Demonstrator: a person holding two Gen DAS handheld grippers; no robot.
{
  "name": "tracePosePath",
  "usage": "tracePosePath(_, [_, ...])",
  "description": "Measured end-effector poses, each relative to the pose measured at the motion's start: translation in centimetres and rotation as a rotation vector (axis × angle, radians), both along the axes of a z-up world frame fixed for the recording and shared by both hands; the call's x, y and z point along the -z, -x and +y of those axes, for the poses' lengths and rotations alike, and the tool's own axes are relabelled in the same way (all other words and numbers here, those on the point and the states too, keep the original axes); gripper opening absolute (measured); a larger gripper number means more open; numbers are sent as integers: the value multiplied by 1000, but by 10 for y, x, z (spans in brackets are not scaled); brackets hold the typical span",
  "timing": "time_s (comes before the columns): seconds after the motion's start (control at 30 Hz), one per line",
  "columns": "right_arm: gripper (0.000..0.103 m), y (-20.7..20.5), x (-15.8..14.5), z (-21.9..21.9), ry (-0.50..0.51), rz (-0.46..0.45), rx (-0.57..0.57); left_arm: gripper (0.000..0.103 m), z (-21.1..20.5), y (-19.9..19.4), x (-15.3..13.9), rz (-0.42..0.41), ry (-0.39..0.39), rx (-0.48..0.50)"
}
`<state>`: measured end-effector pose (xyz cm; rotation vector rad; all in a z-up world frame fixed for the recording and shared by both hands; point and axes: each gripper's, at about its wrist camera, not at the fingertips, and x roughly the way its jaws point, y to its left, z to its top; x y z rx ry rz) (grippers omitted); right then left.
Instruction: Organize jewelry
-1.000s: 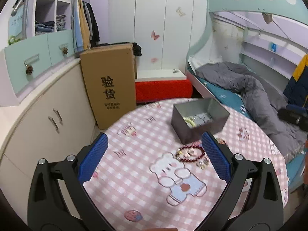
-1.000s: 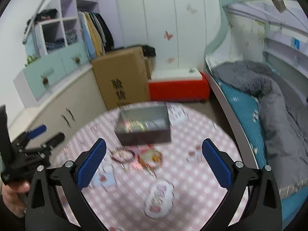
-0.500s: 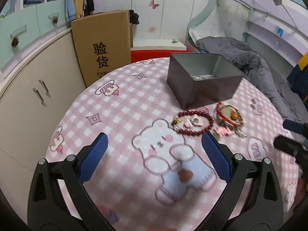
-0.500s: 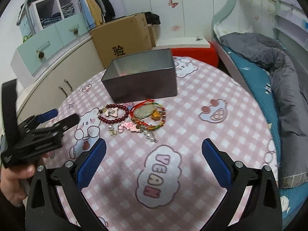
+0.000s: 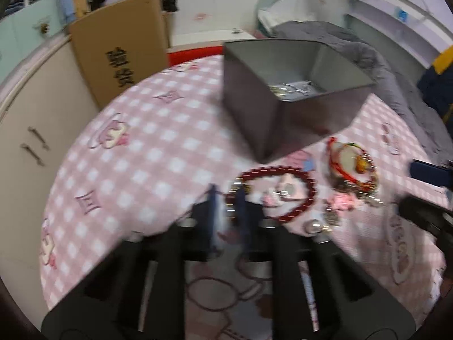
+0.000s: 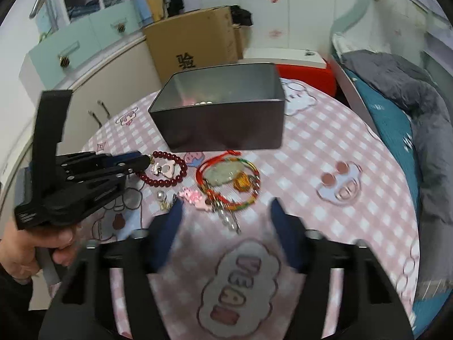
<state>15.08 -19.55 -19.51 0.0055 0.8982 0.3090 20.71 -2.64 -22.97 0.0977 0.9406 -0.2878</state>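
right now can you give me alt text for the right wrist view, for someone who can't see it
The right gripper, jaws closing with nothing between them, points at jewelry on a pink checked tablecloth: a dark red bead bracelet, a red and multicoloured cord bracelet and small pink charms. Behind stands an open grey metal box. At left, a hand holds the shut left gripper at the bead bracelet.

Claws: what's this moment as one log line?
left claw: shut at red bead bracelet | right claw: closing, nothing gripped | tin box: open

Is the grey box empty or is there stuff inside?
Not empty. The open grey box has small jewelry pieces on its bottom, seen in both views; what exactly they are is unclear.
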Motion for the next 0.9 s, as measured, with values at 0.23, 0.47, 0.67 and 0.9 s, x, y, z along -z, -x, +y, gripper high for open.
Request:
tracePosePath(0.23, [35,-29,17,38,107,1,-147,8,13,13,-11,8,75,-9])
tracePosePath(0.47, [3,-31,-1,6,-58,10,-129,8,28,27,-46,-49,161,-10])
tracePosePath(0.67, [3,-27,-29,-51,-430,40,-81,8,29,35,-74,-101,178,23])
tracePosePath(0.9, [3,-19,-55,-58,-509,23,-103,8,29,39,-92,-143,195,37])
